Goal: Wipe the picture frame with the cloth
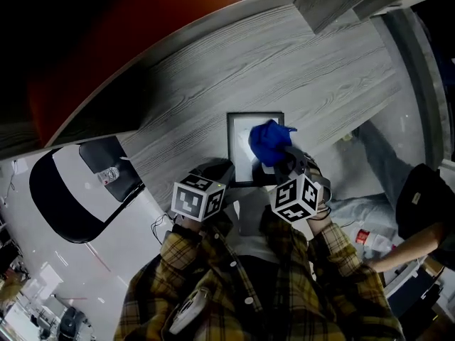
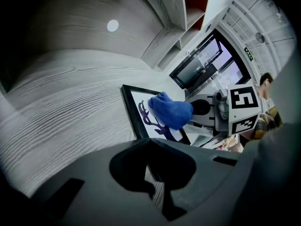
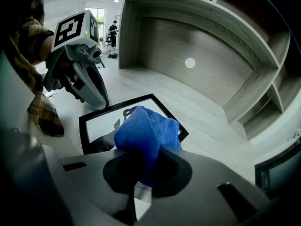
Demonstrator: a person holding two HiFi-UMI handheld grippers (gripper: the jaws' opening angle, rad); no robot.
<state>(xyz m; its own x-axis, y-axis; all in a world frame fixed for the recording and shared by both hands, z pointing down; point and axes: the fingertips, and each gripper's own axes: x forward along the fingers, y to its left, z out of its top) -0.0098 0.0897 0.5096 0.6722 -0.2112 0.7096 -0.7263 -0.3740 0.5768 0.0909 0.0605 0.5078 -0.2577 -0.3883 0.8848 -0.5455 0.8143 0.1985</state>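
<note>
A black picture frame (image 1: 231, 148) with a white print lies flat on the grey wood-grain surface (image 1: 298, 69), just ahead of both grippers. My right gripper (image 1: 284, 160) is shut on a bunched blue cloth (image 1: 270, 142), which rests on the frame's right half. The right gripper view has the cloth (image 3: 148, 131) rising out of the jaws of the right gripper (image 3: 141, 182) over the frame (image 3: 94, 119). My left gripper (image 1: 222, 168) sits at the frame's near-left corner; its fingers (image 3: 96, 98) look closed together with nothing between them. In the left gripper view the cloth (image 2: 169, 109) covers part of the dark antler print (image 2: 148, 119).
Grey shelving (image 3: 244, 79) rises behind the surface, with a corner unit (image 1: 334, 2) at the far right. A white and black chair (image 1: 71, 190) stands to the left. To the right, another person in dark clothes (image 1: 419, 212) reaches near a plastic bottle (image 1: 373, 241).
</note>
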